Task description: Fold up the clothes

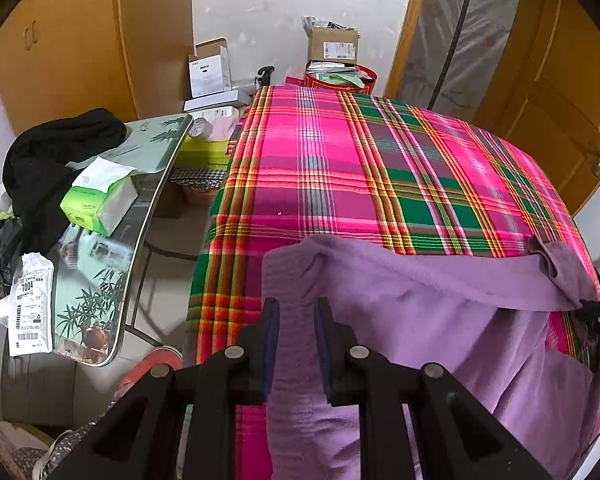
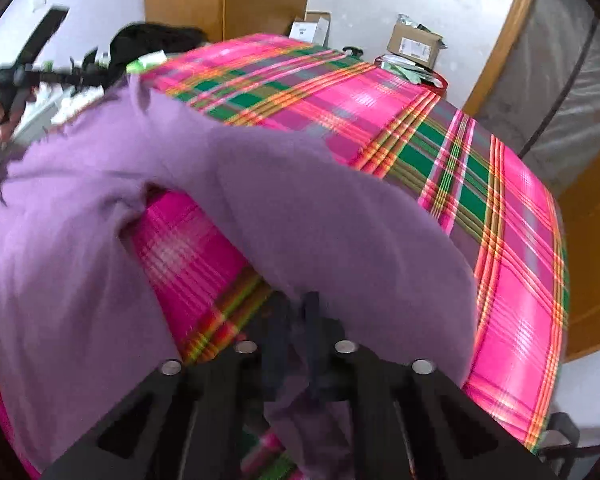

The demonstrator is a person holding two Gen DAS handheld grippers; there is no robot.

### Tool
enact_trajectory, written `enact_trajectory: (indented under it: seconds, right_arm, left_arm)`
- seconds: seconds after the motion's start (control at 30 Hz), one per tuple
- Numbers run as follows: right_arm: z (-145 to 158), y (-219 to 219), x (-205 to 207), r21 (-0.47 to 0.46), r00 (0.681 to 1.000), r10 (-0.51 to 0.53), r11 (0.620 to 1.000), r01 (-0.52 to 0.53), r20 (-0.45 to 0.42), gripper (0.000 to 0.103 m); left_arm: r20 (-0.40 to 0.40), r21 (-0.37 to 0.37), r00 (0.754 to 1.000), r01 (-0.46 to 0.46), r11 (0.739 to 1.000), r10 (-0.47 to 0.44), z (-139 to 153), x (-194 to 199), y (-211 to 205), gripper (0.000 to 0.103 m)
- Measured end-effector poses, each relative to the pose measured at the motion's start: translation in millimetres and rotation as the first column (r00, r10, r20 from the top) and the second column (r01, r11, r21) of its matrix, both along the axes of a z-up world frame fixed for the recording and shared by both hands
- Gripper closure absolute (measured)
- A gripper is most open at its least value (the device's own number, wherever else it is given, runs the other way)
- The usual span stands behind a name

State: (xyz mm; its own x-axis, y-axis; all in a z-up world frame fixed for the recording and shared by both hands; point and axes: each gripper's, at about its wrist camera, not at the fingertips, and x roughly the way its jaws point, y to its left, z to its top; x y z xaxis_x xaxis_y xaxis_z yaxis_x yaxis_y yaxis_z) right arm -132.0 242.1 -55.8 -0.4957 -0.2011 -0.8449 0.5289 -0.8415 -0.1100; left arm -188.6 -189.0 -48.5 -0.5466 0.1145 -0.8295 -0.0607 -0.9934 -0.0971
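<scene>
Grippers, L (image 1: 296,308) w/ pads clamped on ribbed hem & R (image 2: 296,312) pinched tight on other edge, holding soft purple knit garment (image 1: 440,320) stretched over pink-green plaid tablecloth (image 1: 340,168), prob. to lay flat for folding.

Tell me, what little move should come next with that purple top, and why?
Probably carry both held ends forward and lay them flat. The left gripper and right gripper each pinch the purple garment, which sags bunched between them above the plaid cloth.
</scene>
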Motion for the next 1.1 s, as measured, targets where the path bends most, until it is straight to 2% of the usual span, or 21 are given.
enact_trajectory:
  seconds: [0.07, 0.17, 0.27, 0.33, 0.4, 0.47, 0.53, 0.57, 0.6, 0.63, 0.67, 0.73, 0.8, 0.97, 1.1]
  right_arm:
    - [10.2, 11.8, -2.1, -0.078, 1.0, -0.022, 0.997, 0.021, -0.019, 0.098]
    - [17.2, 30.0, -7.6, -0.132, 0.996, -0.086, 0.988, 0.082, -0.028, 0.1]
    - [27.1, 51.0, -11.5, -0.218, 0.988, -0.155, 0.965, 0.146, -0.023, 0.1]
    - [34.9, 69.0, -11.7, -0.244, 0.975, -0.219, 0.948, 0.202, -0.043, 0.101]
    - [43.2, 108.0, -9.3, -0.27, 0.932, -0.357, 0.905, 0.33, -0.059, 0.101]
    - [48.1, 150.2, -5.8, -0.288, 0.863, -0.501, 0.837, 0.465, -0.062, 0.101]
    - [49.4, 180.8, 2.4, -0.229, 0.783, -0.616, 0.777, 0.586, -0.087, 0.099]
    - [51.1, 186.3, 11.0, -0.205, 0.768, -0.63, 0.772, 0.602, -0.116, 0.097]
    - [51.9, 183.2, 17.3, -0.208, 0.786, -0.607, 0.789, 0.578, -0.119, 0.096]
    - [51.3, 171.7, 21.7, -0.2, 0.822, -0.558, 0.823, 0.531, -0.111, 0.092]
    - [49.1, 150.9, 24.6, -0.169, 0.86, -0.495, 0.865, 0.473, -0.123, 0.084]
    - [44.7, 109.3, 30.2, -0.106, 0.922, -0.361, 0.931, 0.349, -0.137, 0.073]
    - [41.2, 70.8, 29.8, -0.111, 0.961, -0.247, 0.966, 0.234, -0.122, 0.068]
    - [23.5, -9.3, 4.6, -0.087, 0.995, -0.068, 0.994, 0.062, -0.074, 0.068]
    - [3.5, -37.3, -15.4, -0.043, 0.998, -0.026, 0.999, 0.024, -0.051, 0.068]
  left_arm:
    - [-0.003, -0.002, 1.0, 0.004, 1.0, -0.004, 0.3, -0.1, 0.2, 0.085]
    - [-0.008, -0.003, 1.0, 0.012, 1.0, -0.012, 0.9, 0.5, 2.6, 0.085]
    - [-0.014, -0.002, 1.0, 0.023, 1.0, -0.023, 2.2, 0.5, 7.7, 0.085]
    - [-0.017, -0.004, 0.999, 0.031, 0.999, -0.031, 3.2, 0.7, 11.8, 0.085]
    - [-0.023, -0.011, 0.999, 0.042, 0.999, -0.042, 5.1, 1.5, 15.7, 0.085]
    - [-0.03, -0.019, 0.999, 0.045, 0.999, -0.045, 6.9, 2.3, 17.0, 0.085]
    - [-0.037, -0.027, 0.998, 0.045, 0.999, -0.046, 8.0, 3.4, 17.7, 0.085]
    - [-0.04, -0.031, 0.998, 0.044, 0.999, -0.045, 8.2, 4.0, 17.7, 0.085]
    - [-0.041, -0.031, 0.998, 0.047, 0.998, -0.048, 7.3, 4.5, 18.9, 0.085]
    - [-0.037, -0.031, 0.998, 0.049, 0.998, -0.05, 5.5, 4.0, 20.9, 0.085]
    - [-0.033, -0.03, 0.998, 0.052, 0.998, -0.053, 3.5, 3.5, 22.8, 0.085]
    - [-0.027, -0.024, 0.998, 0.057, 0.998, -0.058, 0.8, 3.5, 27.8, 0.085]
    - [-0.023, -0.014, 0.998, 0.063, 0.998, -0.064, -0.8, 4.6, 33.8, 0.085]
    - [-0.039, -0.004, 0.995, 0.088, 0.996, -0.088, 7.6, 19.9, 44.1, 0.085]
    - [-0.047, -0.011, 0.994, 0.096, 0.995, -0.096, 12.4, 31.6, 46.0, 0.085]
